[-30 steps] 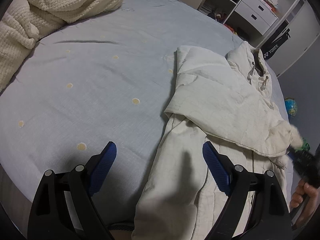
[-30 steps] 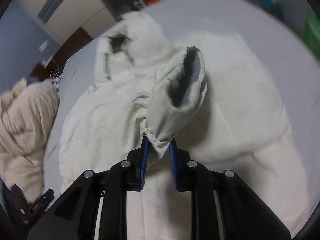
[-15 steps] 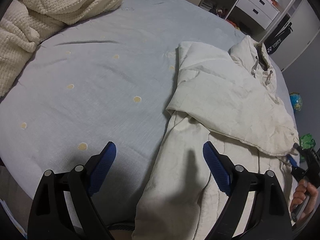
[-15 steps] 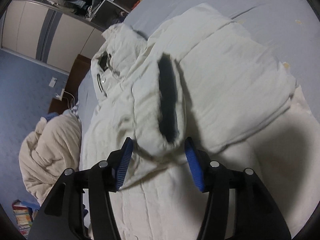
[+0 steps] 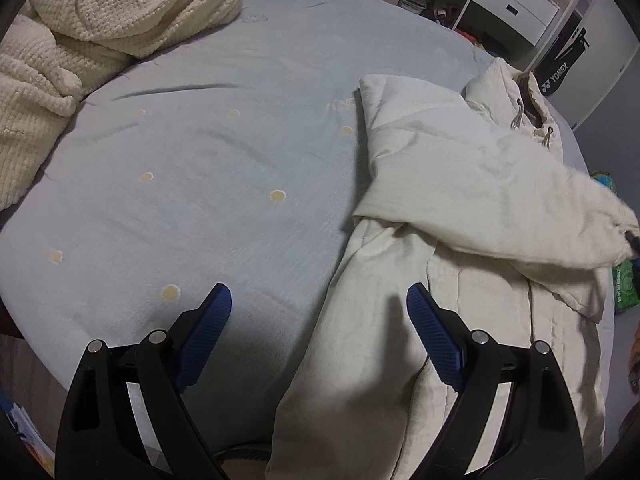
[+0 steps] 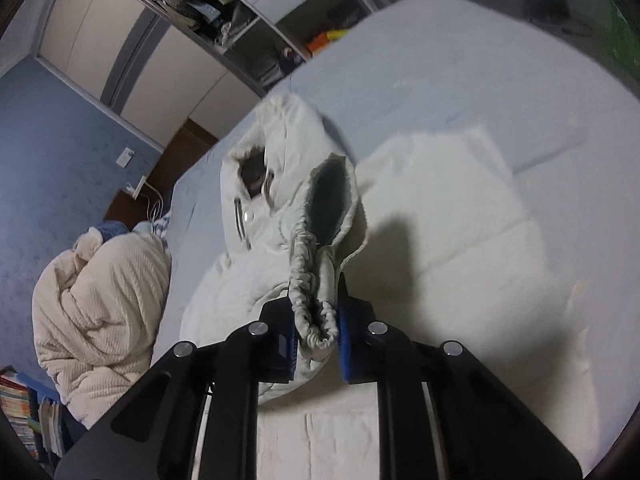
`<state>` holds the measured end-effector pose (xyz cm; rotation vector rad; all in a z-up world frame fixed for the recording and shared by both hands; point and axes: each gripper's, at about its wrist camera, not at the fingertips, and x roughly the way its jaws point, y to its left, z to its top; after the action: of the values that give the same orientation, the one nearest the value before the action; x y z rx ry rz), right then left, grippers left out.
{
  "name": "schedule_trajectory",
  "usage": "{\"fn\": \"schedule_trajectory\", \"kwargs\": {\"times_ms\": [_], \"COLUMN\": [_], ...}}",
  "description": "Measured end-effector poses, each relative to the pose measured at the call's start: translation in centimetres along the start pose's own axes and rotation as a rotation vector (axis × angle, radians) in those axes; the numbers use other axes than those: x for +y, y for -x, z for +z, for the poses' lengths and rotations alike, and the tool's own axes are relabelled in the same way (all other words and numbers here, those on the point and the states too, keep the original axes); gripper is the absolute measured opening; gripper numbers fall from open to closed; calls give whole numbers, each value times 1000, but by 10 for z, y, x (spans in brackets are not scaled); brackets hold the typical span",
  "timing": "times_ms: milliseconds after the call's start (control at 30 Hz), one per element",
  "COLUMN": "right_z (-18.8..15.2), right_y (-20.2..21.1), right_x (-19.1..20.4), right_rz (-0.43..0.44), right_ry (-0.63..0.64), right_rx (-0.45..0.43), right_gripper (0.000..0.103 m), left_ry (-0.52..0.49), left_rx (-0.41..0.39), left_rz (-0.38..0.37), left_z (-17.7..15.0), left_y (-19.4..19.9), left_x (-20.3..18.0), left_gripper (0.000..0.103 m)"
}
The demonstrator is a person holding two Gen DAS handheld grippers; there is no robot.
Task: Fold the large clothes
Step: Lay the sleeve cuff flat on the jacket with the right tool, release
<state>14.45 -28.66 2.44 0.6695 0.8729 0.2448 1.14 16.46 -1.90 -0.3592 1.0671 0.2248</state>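
Now mid-fold on the pale blue bed [image 5: 248, 168]: cream padded jacket [image 5: 460, 208] spread along the bed's right half, hood [image 5: 516, 92] at the far end, hem nearest the left gripper's camera. Sleeve [image 5: 520, 216] drawn diagonally across the chest toward the right edge, its elastic cuff [image 6: 316, 312] bunched and pinched between the blue pads of the right gripper [image 6: 316, 336], jaws clamped tight on the fabric. Cuff opening gaping upward in the right wrist view, dark lining showing, sleeve lifted slightly off the jacket body rather than lying flat.

Left gripper [image 5: 318, 320] spread wide, holding nothing, hovering low over the near hem with one pad above bare sheet and the other above the jacket's left side panel.

Key relation: long axis of the jacket running away from both grippers, hem to hood; held sleeve crossing that axis almost square. Right gripper clearly the only one committed, at the sleeve's tip on the far right side. Likely next: lay the cuff down flat across the torso and let go, then bring the hem up toward the hood. Left gripper the nearer one to that hem corner.

Risk, as a guess: puffy filling springing the sleeve back once released. Knitted cream blanket [image 5: 100, 28] heaped well clear at the bed's far left.
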Motion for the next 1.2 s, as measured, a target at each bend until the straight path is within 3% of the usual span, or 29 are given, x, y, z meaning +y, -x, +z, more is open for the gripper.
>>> {"fn": "schedule_trajectory", "kwargs": {"times_ms": [167,367,467,767,967,1200], "right_z": [-16,-37,-44,-69,-77,-46], "right_y": [-32,-22,-3,60,76,62], "right_x": [-28,-52,-57,-94,-110,-80], "right_rz": [-160,-132,-130,-180,-196,-205], "right_ry": [17,-11,22,79,52,136], "right_rx": [162,160,155,184,189,198], "right_gripper": [16,38,42,43,44,44], "left_ry": [-16,-16,-20,-35,-159,-240], "left_rx": [14,15,18,19,12,-78], "left_rz": [11,10,7,-5,-82,-158], "left_z": [0,-1,0,3,21,70], "left_y": [-3,-1,-1,1,14,9], "left_x": [-2,0,-2,-8,-51,-111], "left_gripper": [86,88,88,92,92,96]}}
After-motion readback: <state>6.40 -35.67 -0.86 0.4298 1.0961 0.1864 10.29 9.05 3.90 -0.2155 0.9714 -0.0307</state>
